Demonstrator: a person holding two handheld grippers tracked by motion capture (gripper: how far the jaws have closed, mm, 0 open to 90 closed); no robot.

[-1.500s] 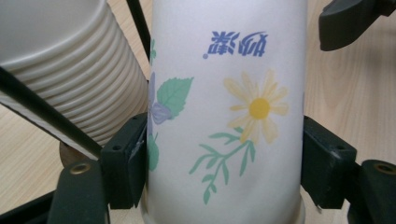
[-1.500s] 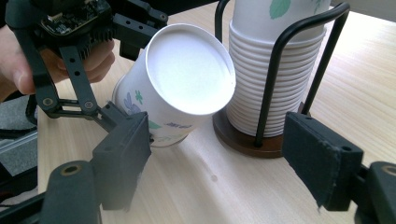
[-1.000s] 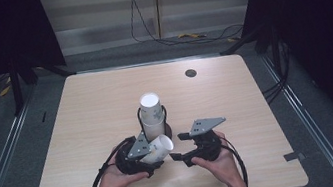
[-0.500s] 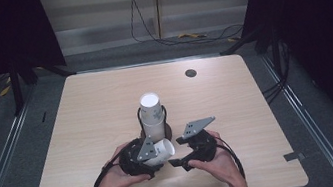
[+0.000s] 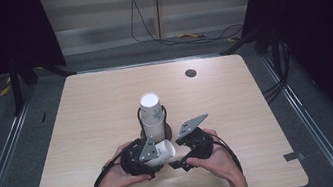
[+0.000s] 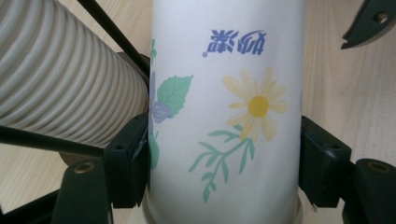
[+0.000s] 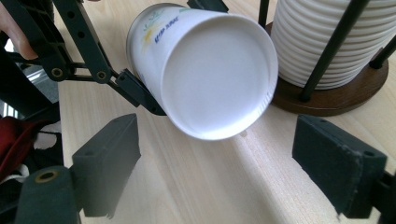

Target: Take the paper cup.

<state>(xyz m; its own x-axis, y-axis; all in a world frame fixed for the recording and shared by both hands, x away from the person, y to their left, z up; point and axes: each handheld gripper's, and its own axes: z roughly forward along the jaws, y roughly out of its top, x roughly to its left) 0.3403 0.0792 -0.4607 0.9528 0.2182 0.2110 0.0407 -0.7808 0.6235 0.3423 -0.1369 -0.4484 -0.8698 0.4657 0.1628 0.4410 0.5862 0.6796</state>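
A white paper cup with a flower print lies on its side just above the table, and my left gripper is shut on it, its pads pressing both sides. In the right gripper view the cup's base faces me. My right gripper stands open; its jaws have just been opening, and the cup sits just beyond them, untouched. Behind stands a stack of ribbed paper cups in a black wire holder on a round wooden base.
The wooden table has a small dark round grommet at its back right. Both hands rest near the front edge. Dark floor with rails and cables surrounds the table.
My right gripper's jaws have spread apart and come off the cup, and its top plate has tilted. The left gripper keeps hold of the cup in much the same place.
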